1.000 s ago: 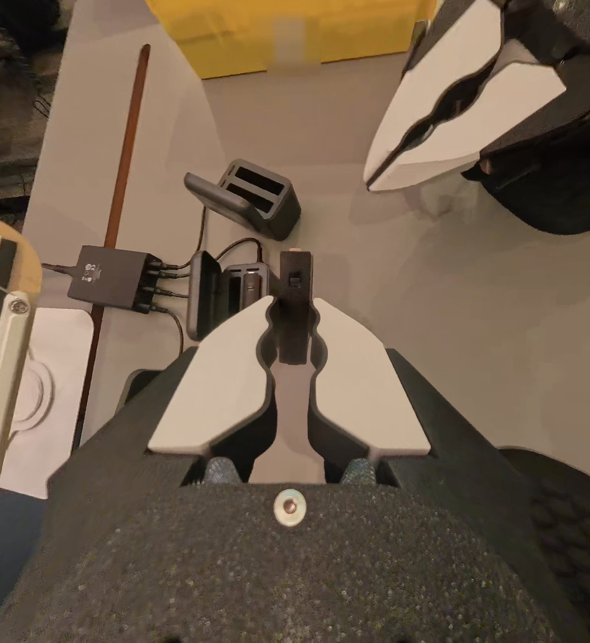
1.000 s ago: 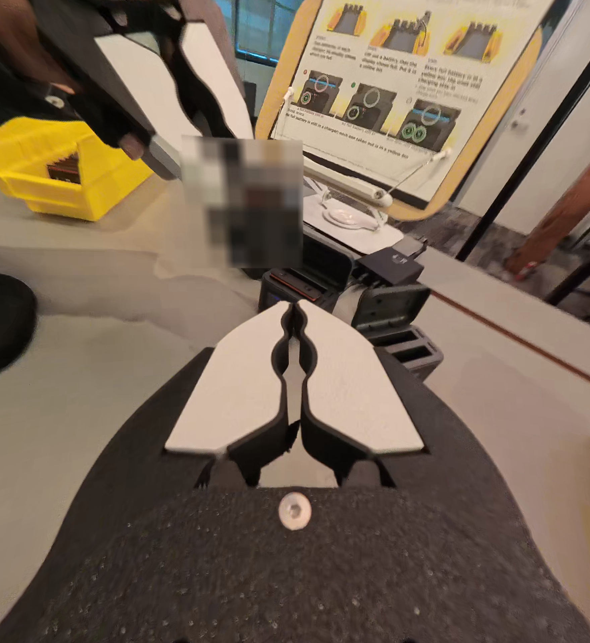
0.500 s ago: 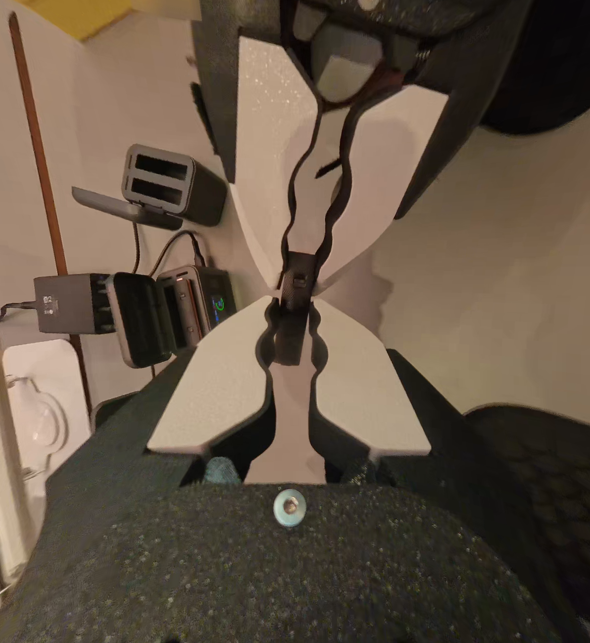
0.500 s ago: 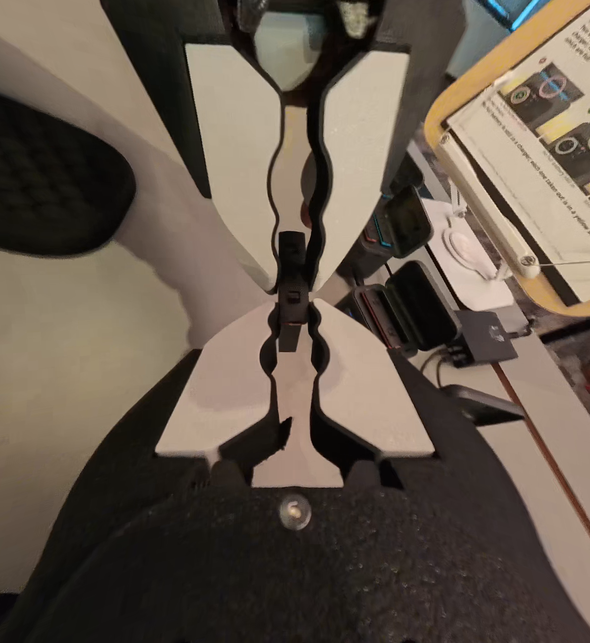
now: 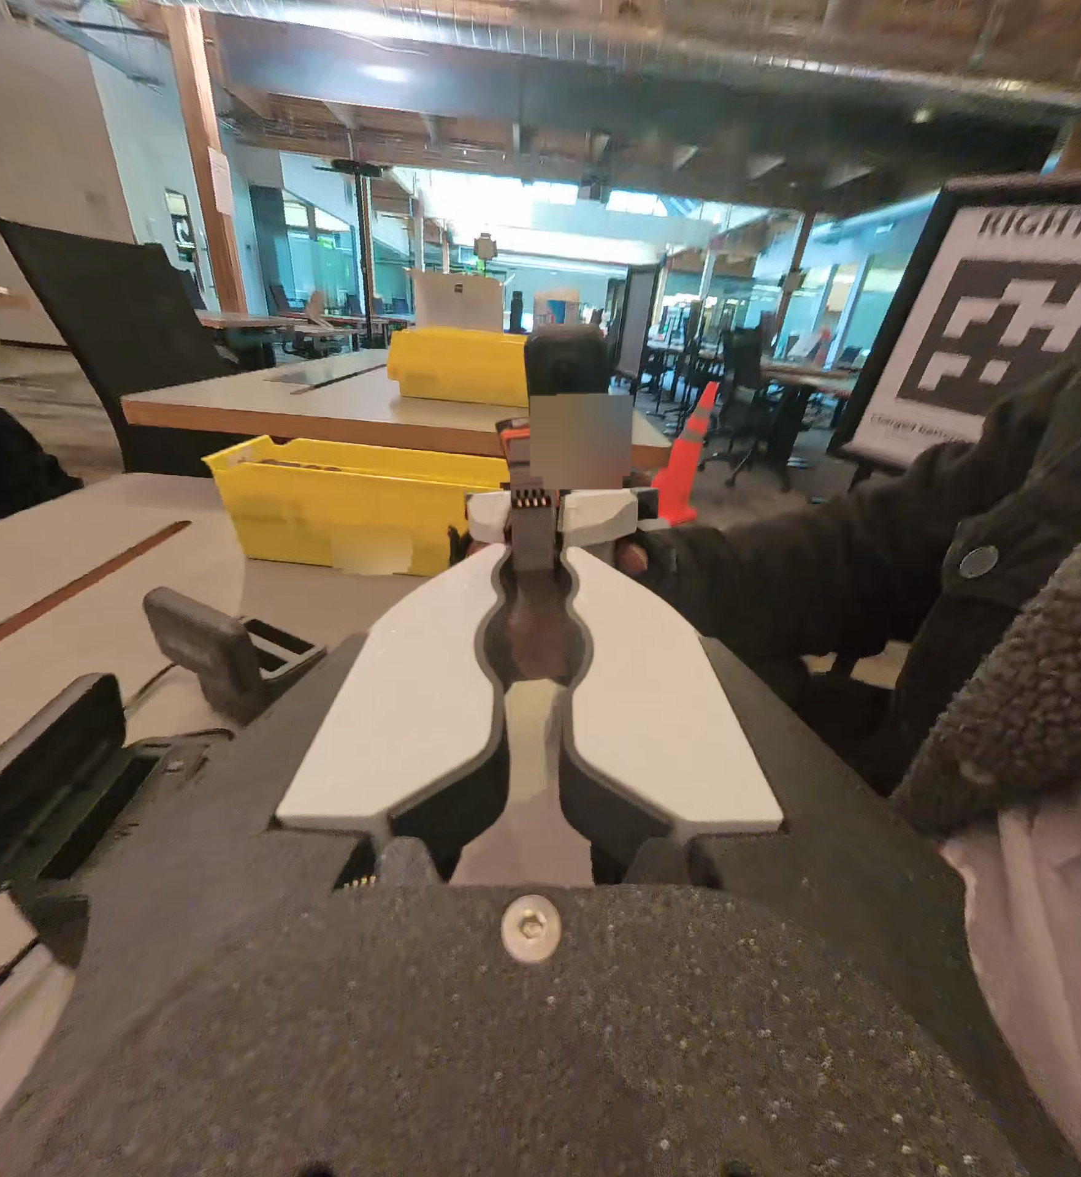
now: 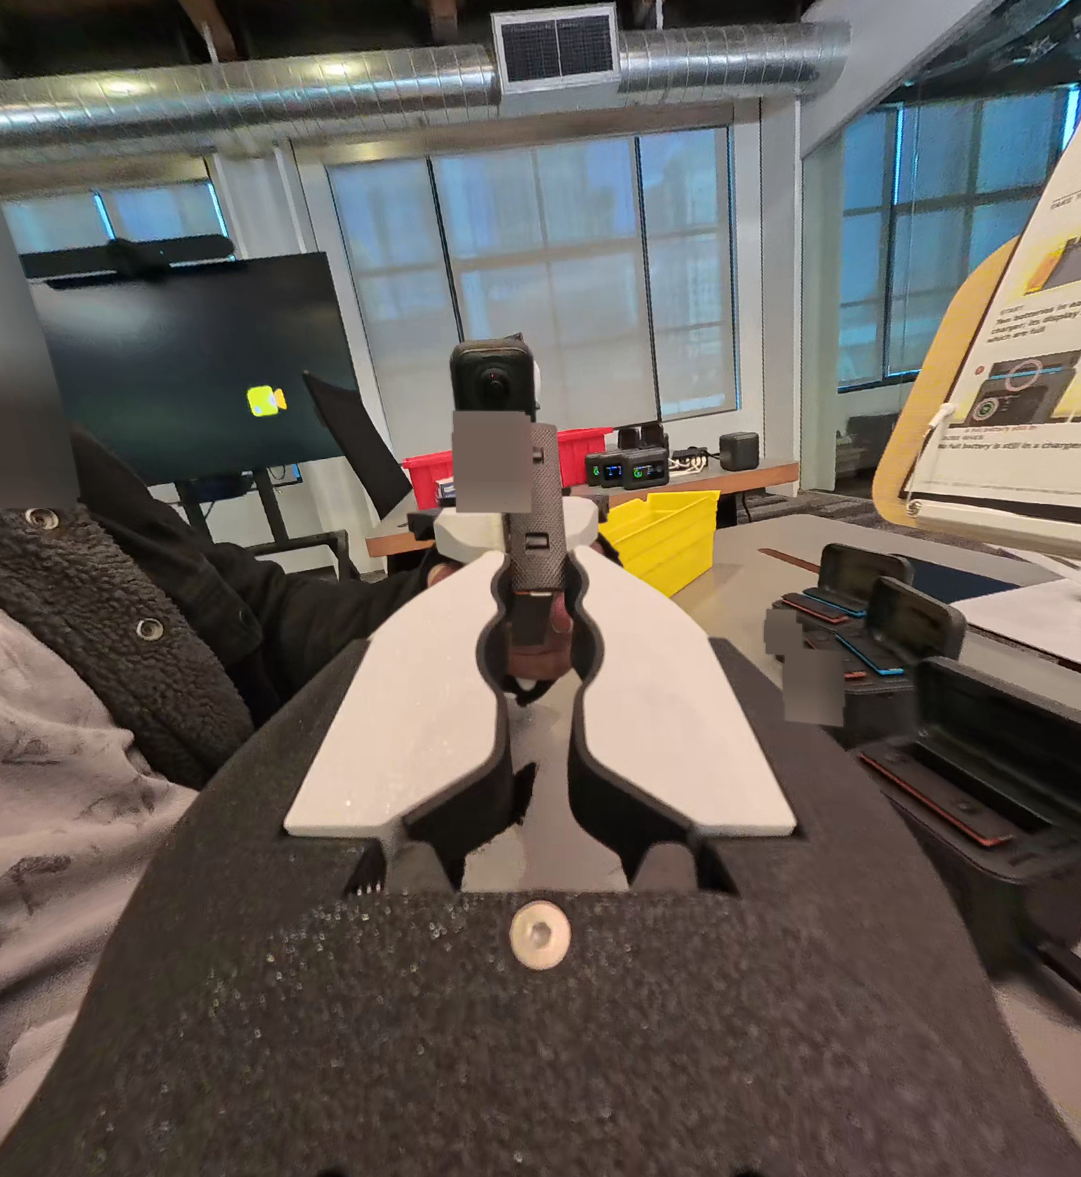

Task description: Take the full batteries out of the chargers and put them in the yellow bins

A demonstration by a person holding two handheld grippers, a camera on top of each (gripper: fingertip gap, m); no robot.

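I hold one battery [image 5: 532,532] between both grippers, above the desk [image 5: 47,560], and the two grippers face each other tip to tip. The jaws of the left gripper [image 5: 534,560] are clamped on one end of the battery, and the jaws of the right gripper [image 6: 534,567] are clamped on the other end. In my judgement this is a hand-over. To do it well, I should let only one gripper release, and only when the other has a firm hold on the flat sides, so the battery does not slip or twist. Then I should carry it low and steady to the yellow bin [image 5: 346,503], which stands at the far side of the desk, just behind the grippers in the left wrist view.

The long axis of the battery runs along the line between the two grippers, nearly level. In the left wrist view its row of contacts looks toward that camera.

The chargers [image 6: 996,783] stand open on the desk, to the right in the right wrist view.
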